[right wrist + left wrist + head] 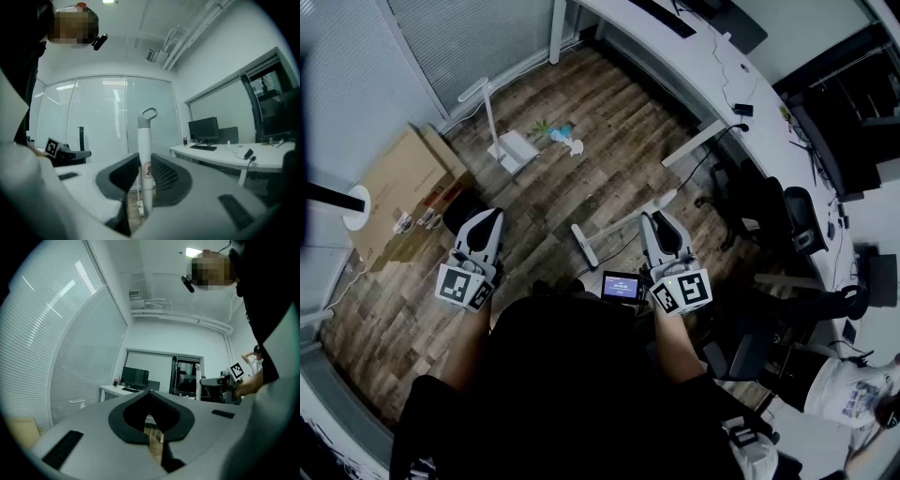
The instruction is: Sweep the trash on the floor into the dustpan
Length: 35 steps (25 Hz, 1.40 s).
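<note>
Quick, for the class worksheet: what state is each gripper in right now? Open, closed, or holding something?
Left gripper: closed, empty.
Right gripper: closed on the broom handle.

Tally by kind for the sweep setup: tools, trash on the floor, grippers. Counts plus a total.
Dustpan: 1
Broom: 1
Trash pieces: 3, as far as I can make out (green, blue, white)
Grippers: 2 (left gripper shut and empty; right gripper shut on the broom handle)
Total: 7
</note>
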Each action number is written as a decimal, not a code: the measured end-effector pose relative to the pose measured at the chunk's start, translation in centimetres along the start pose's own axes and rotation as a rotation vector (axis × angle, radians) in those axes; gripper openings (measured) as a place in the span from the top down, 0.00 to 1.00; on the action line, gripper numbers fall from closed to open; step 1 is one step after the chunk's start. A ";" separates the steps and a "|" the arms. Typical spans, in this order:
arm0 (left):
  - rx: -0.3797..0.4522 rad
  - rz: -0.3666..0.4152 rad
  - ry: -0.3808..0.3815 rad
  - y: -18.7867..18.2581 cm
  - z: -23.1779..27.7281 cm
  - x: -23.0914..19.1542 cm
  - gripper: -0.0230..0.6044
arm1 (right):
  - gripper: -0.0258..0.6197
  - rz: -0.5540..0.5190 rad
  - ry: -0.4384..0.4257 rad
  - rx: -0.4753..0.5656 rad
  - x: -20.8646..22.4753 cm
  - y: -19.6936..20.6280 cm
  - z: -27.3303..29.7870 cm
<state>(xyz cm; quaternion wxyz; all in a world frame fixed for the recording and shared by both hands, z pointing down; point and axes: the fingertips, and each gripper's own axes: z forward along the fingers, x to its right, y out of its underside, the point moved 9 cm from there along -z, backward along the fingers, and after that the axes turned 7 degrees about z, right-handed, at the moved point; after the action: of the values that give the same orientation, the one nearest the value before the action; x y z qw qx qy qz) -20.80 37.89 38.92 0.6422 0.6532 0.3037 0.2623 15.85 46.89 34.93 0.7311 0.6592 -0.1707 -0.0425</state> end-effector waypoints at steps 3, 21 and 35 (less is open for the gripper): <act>-0.015 0.004 0.003 0.1 0.3 1.5 0.97 | 0.83 -0.002 -0.038 -0.004 0.1 -0.4 -1.0; -0.041 0.019 0.057 0.2 3.7 5.9 0.97 | 0.83 -0.006 -0.103 0.036 3.4 -1.3 -3.5; -0.047 0.069 -0.037 -0.3 5.4 8.4 0.97 | 0.83 0.030 -0.112 0.078 10.5 -1.8 -3.3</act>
<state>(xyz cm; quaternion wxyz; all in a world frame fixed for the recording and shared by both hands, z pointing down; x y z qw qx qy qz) -11.17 40.36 38.07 0.6535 0.6527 0.2626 0.2793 27.01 46.74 35.01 0.6949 0.6810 -0.2227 -0.0619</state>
